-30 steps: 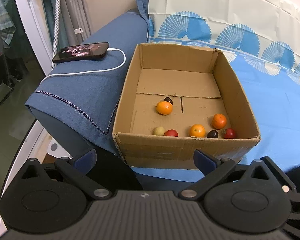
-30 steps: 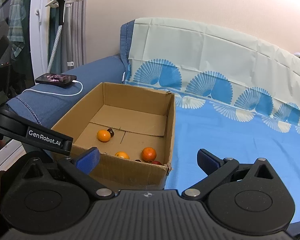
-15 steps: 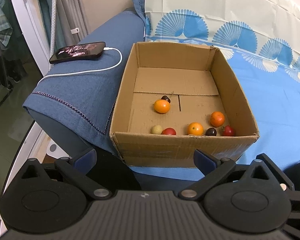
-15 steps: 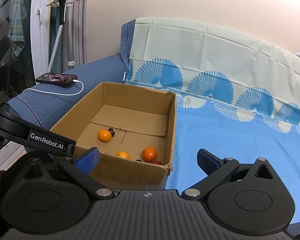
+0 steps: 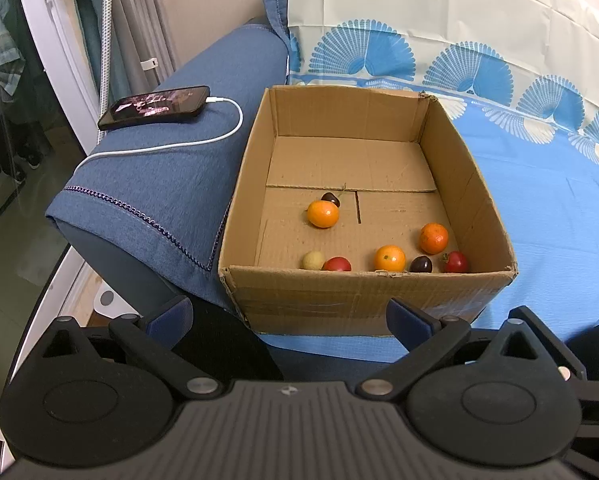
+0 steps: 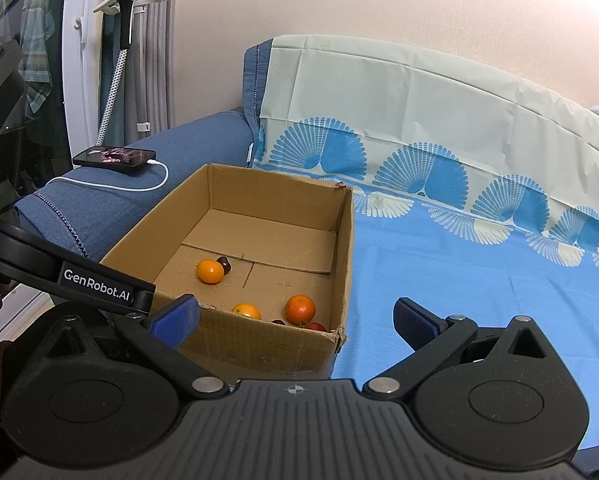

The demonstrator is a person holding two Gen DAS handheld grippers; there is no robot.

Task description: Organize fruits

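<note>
The left gripper (image 5: 287,314) is hovering with its jaws spread wide and nothing between them, just short of the near wall of the cardboard box (image 5: 363,294), which is lying straight ahead of it and slightly below. The right gripper (image 6: 295,320) is likewise holding its jaws apart and empty, but the box (image 6: 259,344) is sitting off to its left, so only the box's near right corner is falling between its fingertips. Inside, the fruits are resting on the box floor: a row is crowding against the near wall, a pale yellow fruit (image 5: 313,260), a red one (image 5: 337,265), an orange (image 5: 389,258), a dark plum (image 5: 421,265) and a red tomato (image 5: 456,262), with a second orange (image 5: 433,238) just behind and a third orange (image 5: 322,214) touching a dark fruit (image 5: 331,199) nearer the middle. Judging by this, the left gripper is the nearer, better-aligned one, needing to rise over the wall and dip down. The box is standing on the blue bed sheet (image 5: 559,208), beside an armrest carrying a charging phone (image 5: 155,107).
</note>
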